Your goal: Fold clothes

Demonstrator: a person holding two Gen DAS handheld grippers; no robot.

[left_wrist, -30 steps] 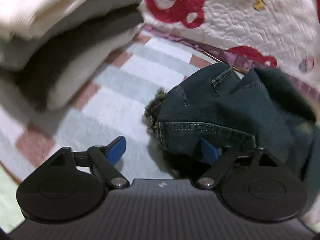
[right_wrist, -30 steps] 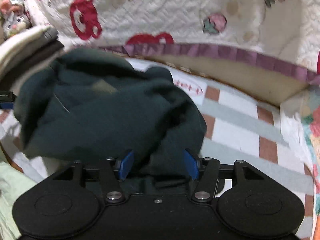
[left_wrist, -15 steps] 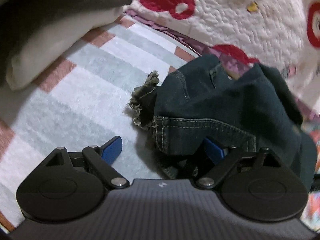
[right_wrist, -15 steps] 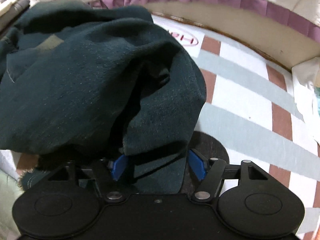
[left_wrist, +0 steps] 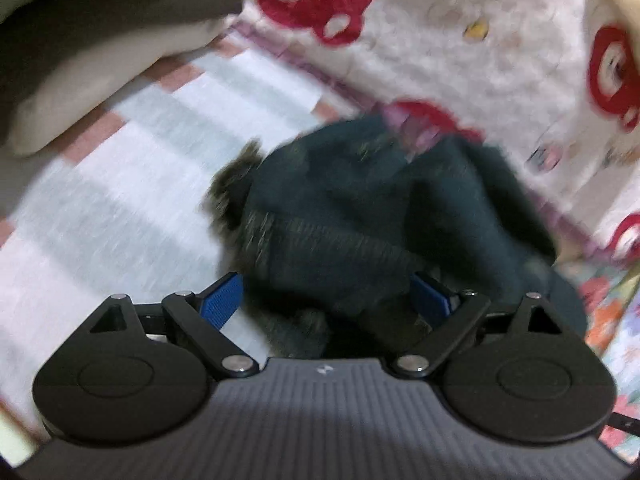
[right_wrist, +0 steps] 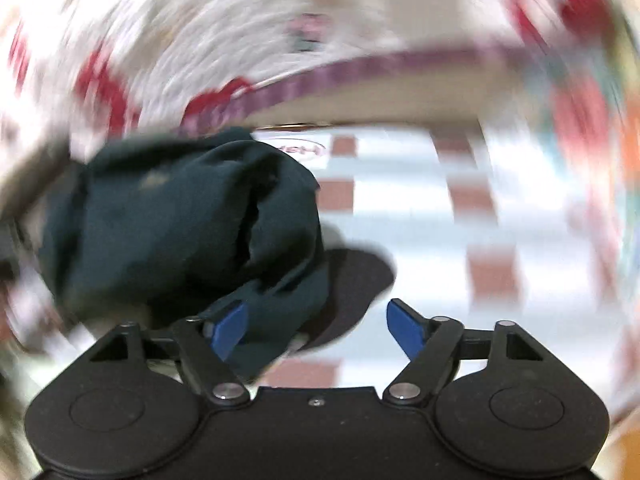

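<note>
Dark denim garment [left_wrist: 372, 216] bunched on the checked mat [left_wrist: 120, 200]; left tongs [left_wrist: 326, 300] spread wide, cloth between them, ungripped; right tongs [right_wrist: 316, 328] released, fabric draped over one pad; likely regrasping.

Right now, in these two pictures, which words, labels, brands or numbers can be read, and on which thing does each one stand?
No text can be read in either view.
Red oval mark on the checked mat, behind the dark denim garment: it seems to hold letters, but they are too blurred to read.
Small pale mark on the left gripper's body: a logo, not letters.
</note>
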